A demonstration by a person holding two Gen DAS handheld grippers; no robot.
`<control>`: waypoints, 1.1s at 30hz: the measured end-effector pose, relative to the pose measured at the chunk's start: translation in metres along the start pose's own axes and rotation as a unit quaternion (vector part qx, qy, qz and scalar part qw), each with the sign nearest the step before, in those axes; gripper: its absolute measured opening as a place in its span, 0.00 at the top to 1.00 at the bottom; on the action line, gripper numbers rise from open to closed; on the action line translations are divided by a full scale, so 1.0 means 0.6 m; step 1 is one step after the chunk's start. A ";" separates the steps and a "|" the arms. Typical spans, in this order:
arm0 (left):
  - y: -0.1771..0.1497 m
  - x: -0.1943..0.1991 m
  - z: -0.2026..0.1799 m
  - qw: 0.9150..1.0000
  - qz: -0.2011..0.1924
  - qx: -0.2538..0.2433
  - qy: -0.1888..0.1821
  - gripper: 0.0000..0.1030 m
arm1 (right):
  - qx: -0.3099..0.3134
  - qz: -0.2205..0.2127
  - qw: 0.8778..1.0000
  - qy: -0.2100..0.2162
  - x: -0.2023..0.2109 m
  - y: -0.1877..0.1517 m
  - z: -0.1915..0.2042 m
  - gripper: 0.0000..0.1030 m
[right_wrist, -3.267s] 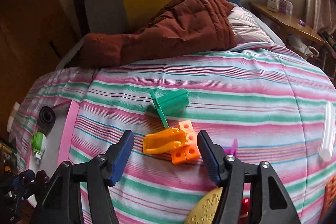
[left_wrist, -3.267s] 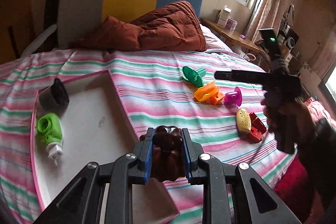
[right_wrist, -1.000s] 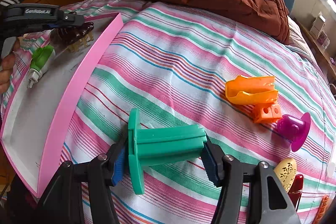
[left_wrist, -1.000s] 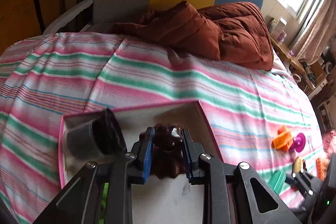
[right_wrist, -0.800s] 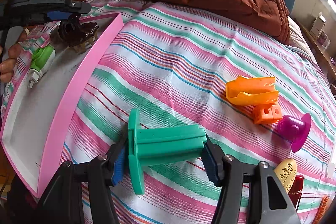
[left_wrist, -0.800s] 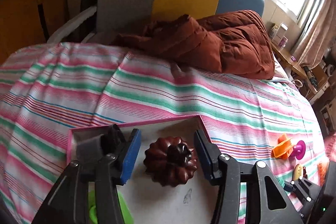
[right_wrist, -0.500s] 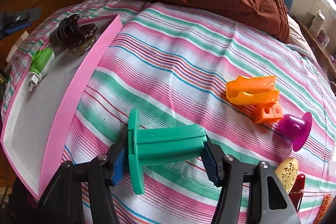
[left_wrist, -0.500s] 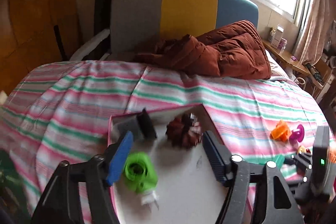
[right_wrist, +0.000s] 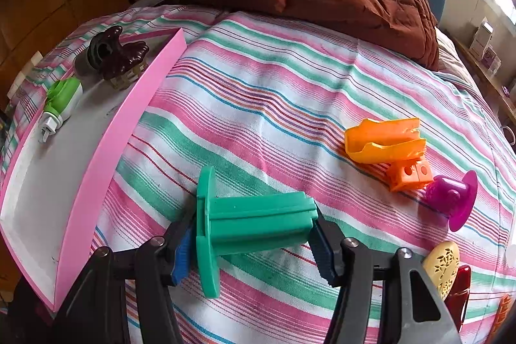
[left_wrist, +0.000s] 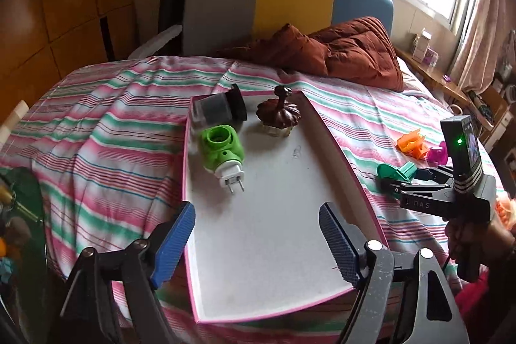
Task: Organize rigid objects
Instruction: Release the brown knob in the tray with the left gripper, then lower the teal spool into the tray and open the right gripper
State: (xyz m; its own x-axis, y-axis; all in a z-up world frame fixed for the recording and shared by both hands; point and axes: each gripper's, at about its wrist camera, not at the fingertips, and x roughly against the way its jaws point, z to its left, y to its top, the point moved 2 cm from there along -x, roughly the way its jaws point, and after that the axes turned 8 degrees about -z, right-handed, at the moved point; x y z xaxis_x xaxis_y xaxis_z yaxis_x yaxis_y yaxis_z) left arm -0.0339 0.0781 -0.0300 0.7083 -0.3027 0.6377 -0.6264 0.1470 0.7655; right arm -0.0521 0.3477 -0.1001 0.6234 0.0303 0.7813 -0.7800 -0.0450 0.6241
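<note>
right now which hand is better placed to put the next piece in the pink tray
Right. Its fingers already clamp the green spool beside the pink tray; the left gripper is opening, with nothing between its fingers.

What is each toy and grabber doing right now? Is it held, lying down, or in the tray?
Left tool: jaws opening, nothing between them.
Right tool: shut on green plastic spool.
Brown fluted mould: in pink-rimmed tray, free.
Green plug-in device: lying in tray.
Grey and black cylinder: on its side in tray.
Orange plastic clip: lying on the bedspread.
</note>
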 end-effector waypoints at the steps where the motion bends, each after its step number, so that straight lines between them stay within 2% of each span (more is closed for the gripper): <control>1: -0.003 0.002 0.005 1.000 0.000 0.003 0.006 0.22 | 0.000 -0.002 1.000 -0.002 -0.001 0.000 0.001 0.41; 7: -0.010 0.017 0.039 0.999 -0.007 0.033 0.008 0.22 | -0.015 0.001 1.000 -0.012 0.001 0.001 0.002 0.41; 11: -0.019 0.021 0.052 0.999 -0.007 0.031 0.020 0.22 | -0.035 0.006 0.999 -0.028 0.008 0.008 0.003 0.41; 13: -0.021 0.022 0.062 0.999 -0.006 0.041 0.019 0.22 | -0.050 -0.012 0.998 -0.031 0.030 0.022 0.003 0.41; 16: -0.026 0.026 0.074 0.998 -0.009 0.053 0.019 0.22 | -0.057 -0.044 0.997 -0.007 0.070 0.055 0.027 0.41; 21: -0.035 0.027 0.086 0.998 -0.007 0.063 0.019 0.22 | 0.002 -0.060 0.997 0.044 0.093 0.106 0.130 0.41; 23: -0.039 0.027 0.091 0.998 -0.006 0.066 0.021 0.22 | 0.021 -0.050 0.996 0.067 0.080 0.118 0.171 0.41; 28: -0.041 0.029 0.103 0.997 -0.007 0.072 0.026 0.22 | 0.049 -0.009 0.996 0.077 0.019 0.134 0.234 0.41; 31: -0.041 0.029 0.110 0.997 -0.005 0.078 0.031 0.22 | 0.067 0.022 0.995 0.066 -0.025 0.143 0.255 0.41; 33: -0.042 0.029 0.114 0.996 -0.002 0.081 0.032 0.22 | 0.089 0.037 0.994 0.041 -0.050 0.146 0.266 0.41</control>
State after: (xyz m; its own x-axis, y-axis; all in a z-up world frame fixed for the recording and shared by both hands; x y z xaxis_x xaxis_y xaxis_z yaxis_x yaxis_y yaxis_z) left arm -0.0280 0.0046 -0.0438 0.7270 -0.2412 0.6429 -0.6643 -0.0099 0.7474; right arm -0.1306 0.1834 -0.0697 0.5530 0.1022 0.8269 -0.7966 -0.2261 0.5606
